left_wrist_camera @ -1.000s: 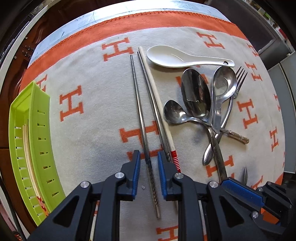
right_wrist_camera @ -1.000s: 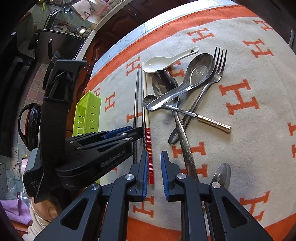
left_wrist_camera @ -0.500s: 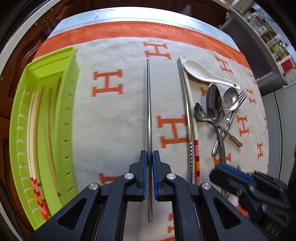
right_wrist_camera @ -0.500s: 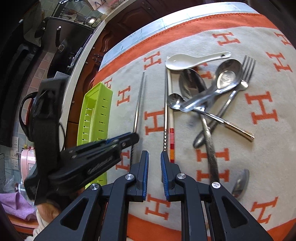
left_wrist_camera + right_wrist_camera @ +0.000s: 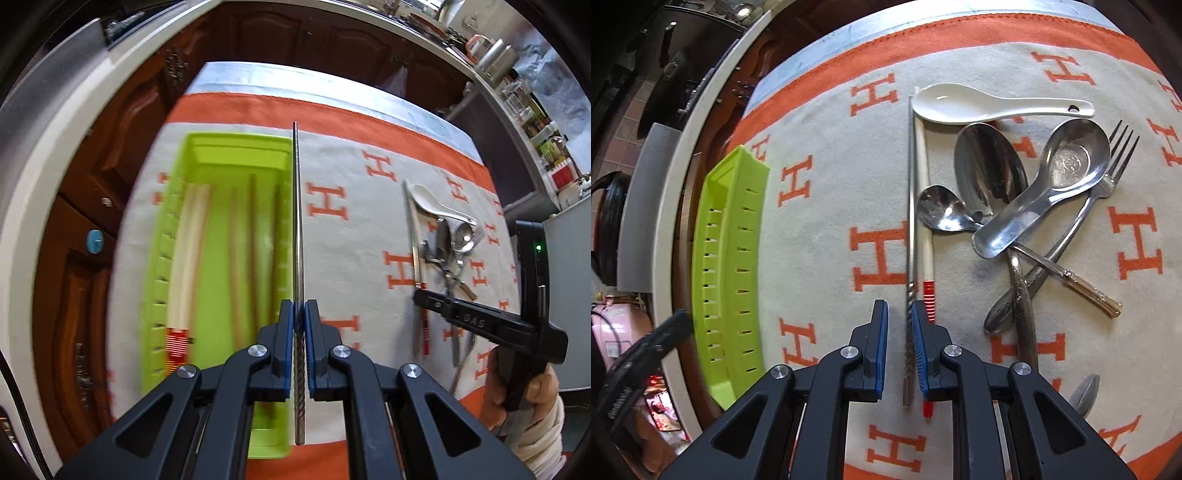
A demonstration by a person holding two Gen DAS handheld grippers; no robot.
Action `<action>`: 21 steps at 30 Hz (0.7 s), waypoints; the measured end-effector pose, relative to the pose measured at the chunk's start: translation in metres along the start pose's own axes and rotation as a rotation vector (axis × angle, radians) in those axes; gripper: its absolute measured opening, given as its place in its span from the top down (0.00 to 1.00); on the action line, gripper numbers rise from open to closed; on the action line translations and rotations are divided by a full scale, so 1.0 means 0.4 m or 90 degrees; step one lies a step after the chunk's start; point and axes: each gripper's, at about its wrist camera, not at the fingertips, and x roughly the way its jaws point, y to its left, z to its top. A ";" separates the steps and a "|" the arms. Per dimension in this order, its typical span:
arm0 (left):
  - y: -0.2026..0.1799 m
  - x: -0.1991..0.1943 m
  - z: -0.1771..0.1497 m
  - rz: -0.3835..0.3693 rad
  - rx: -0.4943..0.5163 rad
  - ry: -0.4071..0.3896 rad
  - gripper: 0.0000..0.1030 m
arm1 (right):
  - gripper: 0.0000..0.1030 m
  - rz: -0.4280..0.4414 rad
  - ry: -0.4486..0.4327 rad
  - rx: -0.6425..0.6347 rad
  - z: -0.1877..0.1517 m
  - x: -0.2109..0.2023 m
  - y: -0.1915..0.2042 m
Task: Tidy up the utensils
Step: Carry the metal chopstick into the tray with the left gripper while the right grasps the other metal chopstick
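Note:
My left gripper (image 5: 299, 314) is shut on a metal chopstick (image 5: 297, 221) and holds it above the right rim of the green tray (image 5: 236, 151), which holds several wooden chopsticks (image 5: 236, 266) and a red-ended pair (image 5: 184, 258). My right gripper (image 5: 899, 325) is open, low over the cloth, its jaws astride the twisted end of a second metal chopstick (image 5: 911, 206). A white chopstick with a red striped end (image 5: 925, 229) lies right beside it. The right gripper also shows in the left wrist view (image 5: 480, 325).
A white ceramic spoon (image 5: 979, 107), three metal spoons (image 5: 990, 173) and a fork (image 5: 1108, 177) lie piled on the orange-and-beige cloth (image 5: 820, 240). The green tray shows at the left (image 5: 727, 258), near the table edge. Wooden cabinets stand beyond.
My left gripper closed on the metal chopstick, lifted it and carried it left over the tray's right rim. My right gripper moved forward over the second metal chopstick, still open.

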 end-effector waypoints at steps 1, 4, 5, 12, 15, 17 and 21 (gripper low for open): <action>0.023 -0.004 0.001 0.013 -0.001 -0.001 0.97 | 0.86 -0.008 0.004 -0.001 0.003 0.009 0.000; 0.076 0.008 -0.002 0.039 -0.003 0.010 0.97 | 0.85 -0.046 0.002 -0.021 0.009 0.023 0.024; 0.089 0.022 -0.005 0.047 0.000 0.019 0.97 | 0.85 -0.073 -0.001 -0.039 0.010 0.028 0.042; 0.134 0.121 -0.013 0.071 -0.011 0.064 0.96 | 0.92 -0.222 -0.024 -0.131 -0.012 0.057 0.143; 0.142 0.135 -0.021 0.074 -0.015 0.069 0.88 | 0.94 -0.203 -0.028 -0.105 -0.004 0.055 0.134; 0.144 0.125 -0.028 0.067 -0.017 0.058 0.75 | 0.95 -0.163 -0.028 -0.079 0.001 0.045 0.111; 0.140 0.090 -0.035 0.068 -0.022 0.024 0.64 | 0.95 -0.062 -0.025 -0.011 0.007 0.011 0.069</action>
